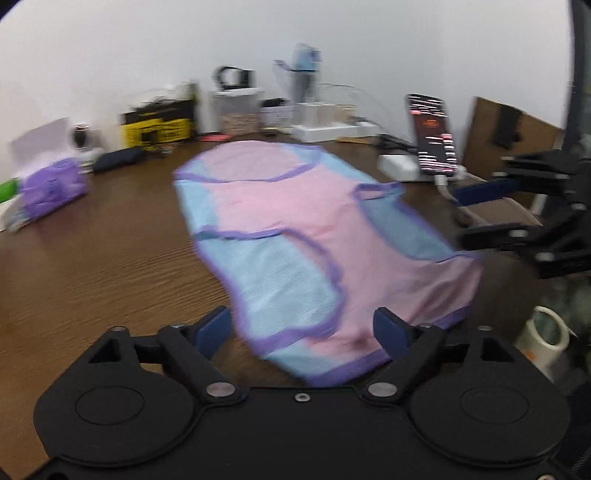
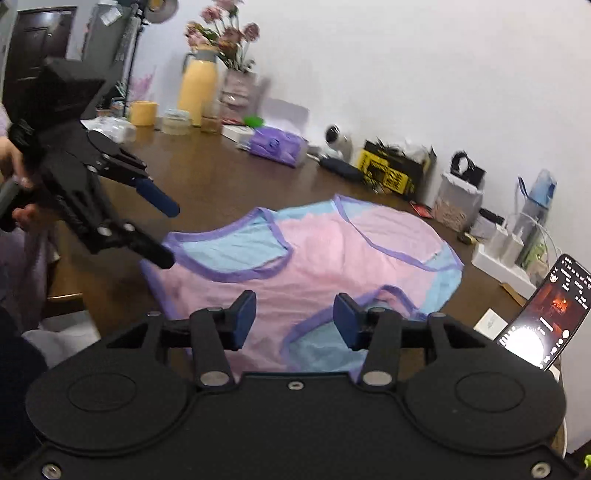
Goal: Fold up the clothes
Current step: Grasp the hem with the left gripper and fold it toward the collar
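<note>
L gripper (image 1: 303, 330): jaws wide apart, nothing clamped; blue pads (image 1: 212, 328) hang over the near hem of the top (image 1: 295, 236), cloth under the gap but not pinched. Whether the pads touch the cloth, can't tell, frame is blurred. R gripper (image 2: 294, 318): jaws partly apart, nothing btwn them, pads (image 2: 245, 314) above the top's near edge w/ cloth below.

Each gripper shows in the other's view: R one at the right edge of the left wrist view, just beside the top's corner, jaws apart; L one at upper left of the right wrist view, held by a hand (image 2: 16, 173), its tips near the top's far-left corner.

Top = pink body, light-blue side panels, purple trim, sleeveless, lying spread flat on the brown wood table (image 1: 92, 251), roughly mid-table.

Along the back wall: purple tissue pack (image 1: 51, 188), yellow-black box (image 1: 159, 127), small white camera (image 2: 338, 138), yellow jug (image 2: 197, 88) w/ flowers (image 2: 225, 33) beside it, blue bottle (image 2: 541, 192). A lit phone (image 1: 434, 134) leans on a stand to the right of the top.
</note>
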`<action>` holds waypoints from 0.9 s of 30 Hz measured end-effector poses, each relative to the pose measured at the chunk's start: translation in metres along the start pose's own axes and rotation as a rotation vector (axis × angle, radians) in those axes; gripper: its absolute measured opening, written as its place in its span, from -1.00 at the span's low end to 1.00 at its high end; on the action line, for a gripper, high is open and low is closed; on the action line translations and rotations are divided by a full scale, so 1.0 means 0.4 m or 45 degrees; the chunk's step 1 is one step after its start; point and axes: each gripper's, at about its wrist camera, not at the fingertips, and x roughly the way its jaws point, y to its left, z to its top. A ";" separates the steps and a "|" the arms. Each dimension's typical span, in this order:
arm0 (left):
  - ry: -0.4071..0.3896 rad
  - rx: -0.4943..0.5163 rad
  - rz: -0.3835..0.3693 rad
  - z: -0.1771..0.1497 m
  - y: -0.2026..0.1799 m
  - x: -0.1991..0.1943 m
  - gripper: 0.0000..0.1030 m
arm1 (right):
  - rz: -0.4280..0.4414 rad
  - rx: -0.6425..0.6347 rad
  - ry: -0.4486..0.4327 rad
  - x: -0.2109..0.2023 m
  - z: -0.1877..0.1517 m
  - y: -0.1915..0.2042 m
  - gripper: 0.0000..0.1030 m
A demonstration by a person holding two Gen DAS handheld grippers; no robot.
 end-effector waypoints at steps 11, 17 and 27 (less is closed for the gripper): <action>0.010 -0.175 0.152 0.015 0.009 0.048 0.26 | -0.114 0.256 0.147 -0.006 -0.050 -0.071 0.04; 0.000 -0.154 0.153 0.008 -0.028 0.081 -0.72 | -0.163 0.322 0.177 0.015 -0.065 -0.099 0.04; 0.023 -0.247 0.367 -0.029 0.136 0.011 -0.72 | -0.114 0.286 0.141 0.099 0.022 -0.135 0.07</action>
